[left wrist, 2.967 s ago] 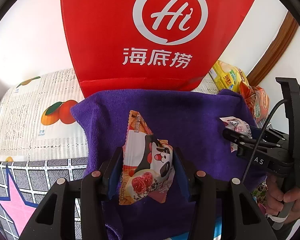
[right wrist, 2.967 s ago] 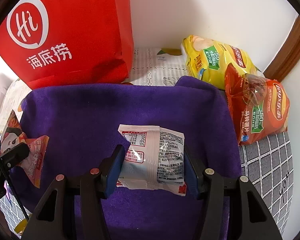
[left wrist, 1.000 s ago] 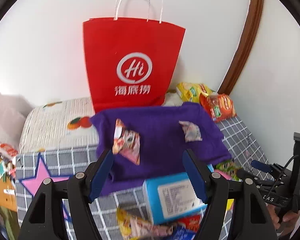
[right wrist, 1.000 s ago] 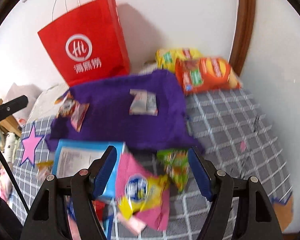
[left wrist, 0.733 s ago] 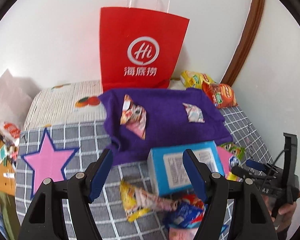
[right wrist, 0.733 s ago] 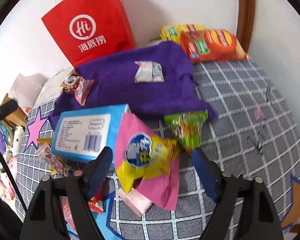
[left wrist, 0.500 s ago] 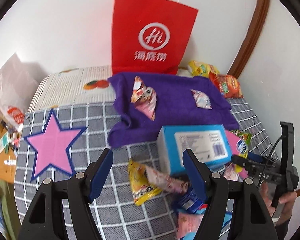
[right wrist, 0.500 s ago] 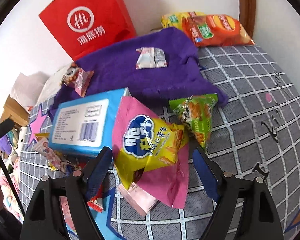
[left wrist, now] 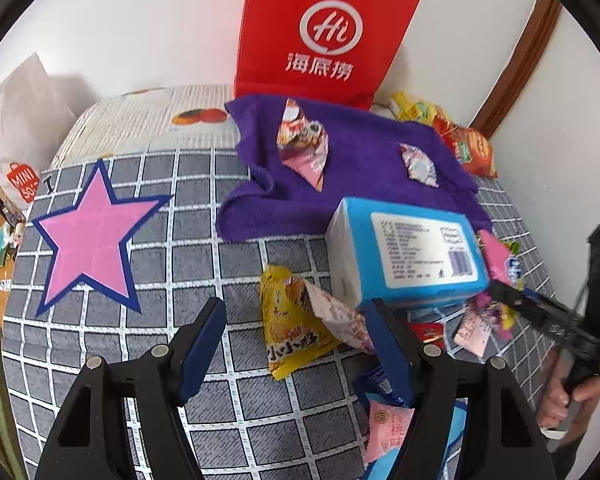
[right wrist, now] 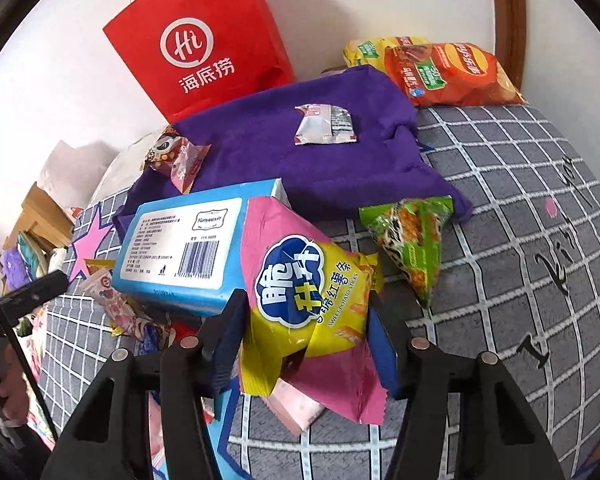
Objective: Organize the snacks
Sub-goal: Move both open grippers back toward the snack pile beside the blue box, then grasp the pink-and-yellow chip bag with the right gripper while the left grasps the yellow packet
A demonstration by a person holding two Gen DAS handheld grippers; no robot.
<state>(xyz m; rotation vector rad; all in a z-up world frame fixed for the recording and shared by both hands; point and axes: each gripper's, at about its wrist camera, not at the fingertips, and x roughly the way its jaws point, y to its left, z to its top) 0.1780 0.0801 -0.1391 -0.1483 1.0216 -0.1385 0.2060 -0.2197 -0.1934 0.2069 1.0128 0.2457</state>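
A purple cloth point(left wrist: 356, 168) point(right wrist: 284, 148) lies before a red paper bag point(left wrist: 324, 32) point(right wrist: 204, 36). On it lie a panda snack pack point(left wrist: 302, 142) point(right wrist: 176, 156) and a small silver packet point(left wrist: 418, 164) point(right wrist: 326, 124). My left gripper point(left wrist: 296, 312) is open and empty above a yellow snack pack point(left wrist: 290, 320). My right gripper point(right wrist: 304, 304) is open with its jaws either side of a pink and yellow sweet potato sticks bag point(right wrist: 304, 284). A blue box point(left wrist: 408, 252) point(right wrist: 192, 244) lies in the snack pile.
A green snack pack point(right wrist: 414, 236) lies by the cloth's near corner. Two chip bags, orange point(right wrist: 448, 74) and yellow point(right wrist: 366, 50), sit by the wall and a brown door frame point(left wrist: 512, 60). Small pink packets point(left wrist: 388, 428) lie near me. The grey checked cover has a pink star point(left wrist: 92, 236).
Both grippers let go of the panda pack and the silver packet on the cloth, pulled back and came down over the snack pile. The right gripper now straddles the sweet potato sticks bag.
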